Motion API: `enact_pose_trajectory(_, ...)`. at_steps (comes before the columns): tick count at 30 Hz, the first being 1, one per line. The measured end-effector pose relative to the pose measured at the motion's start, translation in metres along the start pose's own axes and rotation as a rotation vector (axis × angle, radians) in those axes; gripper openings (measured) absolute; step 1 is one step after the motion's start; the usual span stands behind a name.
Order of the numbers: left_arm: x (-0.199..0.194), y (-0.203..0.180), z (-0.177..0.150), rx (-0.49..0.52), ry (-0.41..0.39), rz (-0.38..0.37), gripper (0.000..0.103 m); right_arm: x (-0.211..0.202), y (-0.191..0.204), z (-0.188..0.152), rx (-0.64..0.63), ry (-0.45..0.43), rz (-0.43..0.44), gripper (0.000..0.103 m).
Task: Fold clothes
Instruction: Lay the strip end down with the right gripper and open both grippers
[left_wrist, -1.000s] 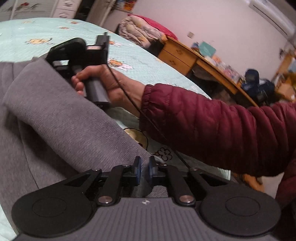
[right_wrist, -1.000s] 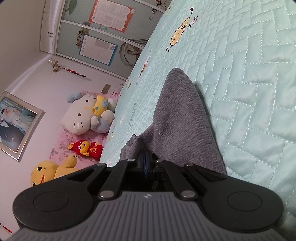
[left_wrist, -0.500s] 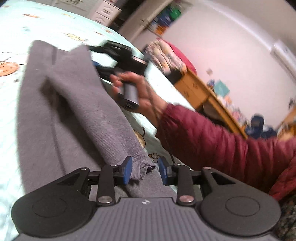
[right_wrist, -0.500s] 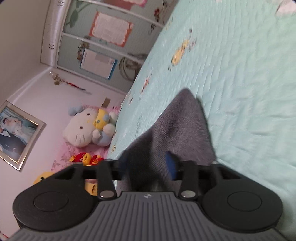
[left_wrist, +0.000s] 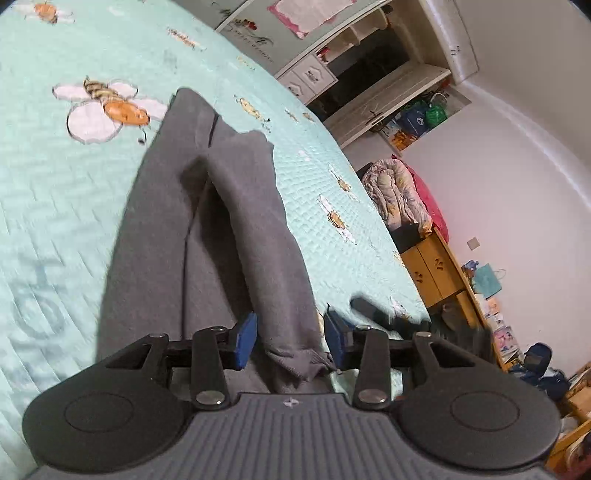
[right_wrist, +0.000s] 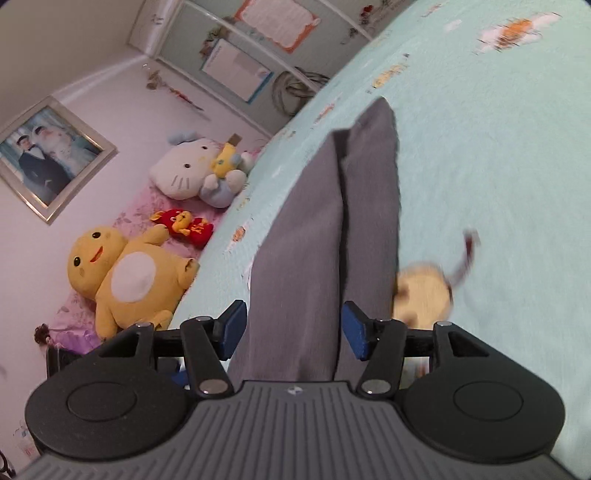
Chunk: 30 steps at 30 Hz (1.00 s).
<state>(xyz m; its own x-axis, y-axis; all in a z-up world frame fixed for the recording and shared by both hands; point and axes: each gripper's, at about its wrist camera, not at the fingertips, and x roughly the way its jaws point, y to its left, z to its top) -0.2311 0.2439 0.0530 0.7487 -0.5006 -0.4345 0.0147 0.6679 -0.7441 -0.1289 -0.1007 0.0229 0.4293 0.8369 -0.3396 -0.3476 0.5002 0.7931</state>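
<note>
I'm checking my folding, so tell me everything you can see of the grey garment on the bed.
The grey garment looks like soft knit fabric, lying lengthwise on the mint quilted bedspread. One long side is folded over the rest, leaving a raised ridge and a dark crease. Its near hem sits between the opening left gripper pads, which are not pressing on it.

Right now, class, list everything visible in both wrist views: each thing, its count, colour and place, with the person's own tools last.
Grey garment: one, partly folded, lying on the bed.
Bedspread: one, mint green with bee prints, under the garment.
Plush toys: four, yellow, white, pale blue and red, beside the bed.
Framed photo: one, silver frame, on the wall.
Wooden desk: one, orange-brown, beside the bed.
Rolled quilt: one, pale patterned, beyond the desk.
Left gripper: one, black, blue pads, jaws opening astride the garment's edge.
Right gripper: one, black, open over the garment.
</note>
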Motion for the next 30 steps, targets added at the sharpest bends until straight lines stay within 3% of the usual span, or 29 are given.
enact_pose_trajectory(9, 0.017, 0.002, -0.011, -0.134, -0.016, 0.049, 0.046, -0.005, -0.005, -0.022, 0.076, -0.016, -0.064, 0.057)
enact_pose_trajectory(12, 0.025, -0.008, -0.015, -0.088, 0.001, 0.061, 0.048, -0.006, -0.005, -0.024, 0.085, -0.020, -0.063, 0.057)
enact_pose_trajectory(16, 0.040, -0.021, -0.018, -0.028, 0.048, 0.131, 0.048, 0.000, -0.004, -0.026, 0.085, 0.003, -0.054, 0.057)
enact_pose_trajectory(23, 0.051, -0.028, -0.028, 0.006, 0.082, 0.227, 0.047, 0.007, 0.004, -0.028, 0.070, 0.029, -0.099, 0.052)
enact_pose_trajectory(25, 0.054, -0.031, -0.027, 0.030, 0.092, 0.243, 0.046, 0.007, 0.005, -0.030, 0.084, 0.035, -0.102, 0.044)
enact_pose_trajectory(26, 0.054, -0.034, -0.027, 0.048, 0.097, 0.257, 0.044, 0.006, 0.005, -0.030, 0.089, 0.042, -0.103, 0.028)
enact_pose_trajectory(27, 0.054, -0.037, -0.026, 0.066, 0.102, 0.271, 0.034, 0.007, 0.008, -0.029, 0.084, 0.055, -0.111, 0.004)
enact_pose_trajectory(28, 0.054, -0.042, -0.026, 0.099, 0.102, 0.289, 0.015, 0.007, 0.010, -0.029, 0.078, 0.066, -0.117, 0.001)
enact_pose_trajectory(30, 0.052, -0.053, -0.025, 0.178, 0.094, 0.329, 0.008, 0.006, 0.019, -0.028, 0.058, 0.072, -0.102, 0.001)
